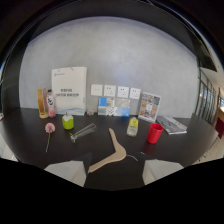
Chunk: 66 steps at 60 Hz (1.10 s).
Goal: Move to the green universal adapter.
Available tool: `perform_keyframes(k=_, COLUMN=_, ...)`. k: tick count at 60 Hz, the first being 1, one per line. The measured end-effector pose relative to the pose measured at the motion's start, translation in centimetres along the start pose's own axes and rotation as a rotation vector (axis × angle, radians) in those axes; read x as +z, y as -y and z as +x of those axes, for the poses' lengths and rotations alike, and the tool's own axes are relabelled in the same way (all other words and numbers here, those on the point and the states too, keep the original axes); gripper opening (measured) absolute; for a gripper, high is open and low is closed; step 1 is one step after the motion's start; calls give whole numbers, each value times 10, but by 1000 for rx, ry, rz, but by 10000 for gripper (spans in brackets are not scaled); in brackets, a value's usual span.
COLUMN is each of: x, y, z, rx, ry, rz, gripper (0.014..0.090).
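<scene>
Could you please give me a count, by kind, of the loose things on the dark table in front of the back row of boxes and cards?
Flower: 1
Green adapter: 1
Clear glass, lying down: 1
Wooden hanger: 1
Small bottle: 1
Red cup: 1
Booklet: 1
Total: 7

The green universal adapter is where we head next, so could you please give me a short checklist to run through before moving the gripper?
1. Target in view: green universal adapter stands upright on the dark table, beyond the fingers: ok.
2. Gripper empty, fingers apart: ok.
3. Path: the wooden hanger lies just ahead of the fingers, and the clear tube lies beside the adapter: not ok, steer around them.
4. Neighbours: pink flower lies close beside the adapter: take care.
5. Adapter's grip faces: cannot tell from here.
</scene>
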<state>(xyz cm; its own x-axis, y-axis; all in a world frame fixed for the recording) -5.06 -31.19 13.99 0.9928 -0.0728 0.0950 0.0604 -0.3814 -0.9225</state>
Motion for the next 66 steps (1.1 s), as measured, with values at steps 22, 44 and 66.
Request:
perform_keyframes(k=22, x=-21, y=-14, z=-17, rx=-5, ry=14, rz=-13, gripper=853)
perform_keyframes(k=44, x=9, y=-9, z=-119, rx=-42, ry=133, rz=-27, gripper=857)
perform_keyframes(k=66, x=143, y=26, z=-217, rx=-42, ry=136, rz=-54, gripper=854)
